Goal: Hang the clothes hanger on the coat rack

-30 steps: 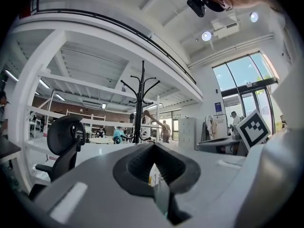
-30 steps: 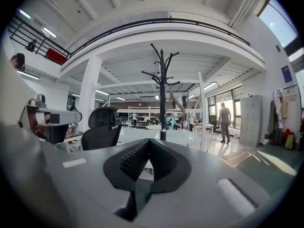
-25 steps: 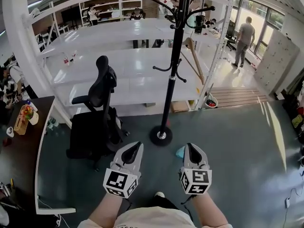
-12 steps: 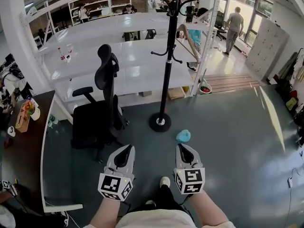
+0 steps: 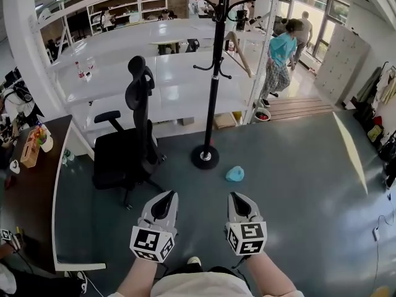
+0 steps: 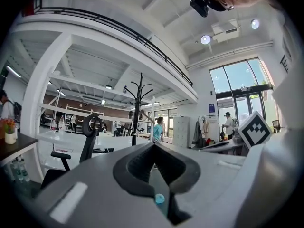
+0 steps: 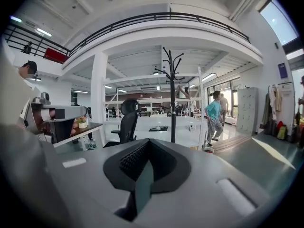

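Observation:
The black coat rack [image 5: 210, 79] stands on its round base [image 5: 205, 157] on the grey floor, ahead of both grippers; it also shows in the left gripper view [image 6: 138, 108] and the right gripper view [image 7: 172, 99]. My left gripper [image 5: 167, 195] and right gripper [image 5: 234, 196] are held side by side low in front of me, well short of the rack. Both are shut with nothing between the jaws. I see no clothes hanger in either gripper. A small teal object [image 5: 235, 174] lies on the floor between the right gripper and the rack's base.
A black office chair [image 5: 132, 138] stands left of the rack. A dark desk [image 5: 31, 190] with small items runs along the left. White shelving [image 5: 124, 73] fills the back. A person in a teal top [image 5: 278, 60] walks at the back right; open floor lies to the right.
The coat rack and chair now sit farther from the grippers than before. The teal object has come out from beside the right gripper. A person in teal has entered at back right.

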A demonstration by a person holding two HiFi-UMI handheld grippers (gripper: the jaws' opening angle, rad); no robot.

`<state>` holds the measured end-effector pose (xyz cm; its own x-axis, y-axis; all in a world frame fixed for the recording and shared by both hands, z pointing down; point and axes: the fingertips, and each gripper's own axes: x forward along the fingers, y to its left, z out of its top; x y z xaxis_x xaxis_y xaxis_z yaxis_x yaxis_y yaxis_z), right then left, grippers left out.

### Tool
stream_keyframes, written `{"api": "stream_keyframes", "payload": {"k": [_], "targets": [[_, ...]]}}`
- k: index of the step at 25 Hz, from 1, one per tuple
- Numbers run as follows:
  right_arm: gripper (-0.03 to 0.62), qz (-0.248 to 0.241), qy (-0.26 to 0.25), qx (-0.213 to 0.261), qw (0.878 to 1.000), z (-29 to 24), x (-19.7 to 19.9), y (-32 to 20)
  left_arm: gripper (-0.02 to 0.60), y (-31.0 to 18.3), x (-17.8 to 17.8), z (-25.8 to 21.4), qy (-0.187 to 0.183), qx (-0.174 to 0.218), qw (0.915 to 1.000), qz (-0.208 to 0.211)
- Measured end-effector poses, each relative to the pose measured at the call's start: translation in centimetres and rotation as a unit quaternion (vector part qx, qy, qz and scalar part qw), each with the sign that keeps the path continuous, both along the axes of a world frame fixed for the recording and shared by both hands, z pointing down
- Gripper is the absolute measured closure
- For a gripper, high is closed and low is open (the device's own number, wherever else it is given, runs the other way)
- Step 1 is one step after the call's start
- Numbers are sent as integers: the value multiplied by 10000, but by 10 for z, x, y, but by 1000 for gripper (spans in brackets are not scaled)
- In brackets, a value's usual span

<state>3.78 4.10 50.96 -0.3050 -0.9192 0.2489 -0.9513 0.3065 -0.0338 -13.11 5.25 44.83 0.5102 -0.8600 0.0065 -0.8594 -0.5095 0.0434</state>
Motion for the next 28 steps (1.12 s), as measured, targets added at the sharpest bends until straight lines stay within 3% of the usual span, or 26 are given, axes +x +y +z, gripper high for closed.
{"api": "stream_keyframes", "payload": {"k": [10, 28], "targets": [[568, -198, 128, 152, 9996, -22, 21, 49, 581, 43, 25, -17, 121, 65, 9999, -78], [568, -86, -71, 327, 9994, -42, 58, 88, 581, 81, 75, -31, -91, 213, 9997, 84]]}}
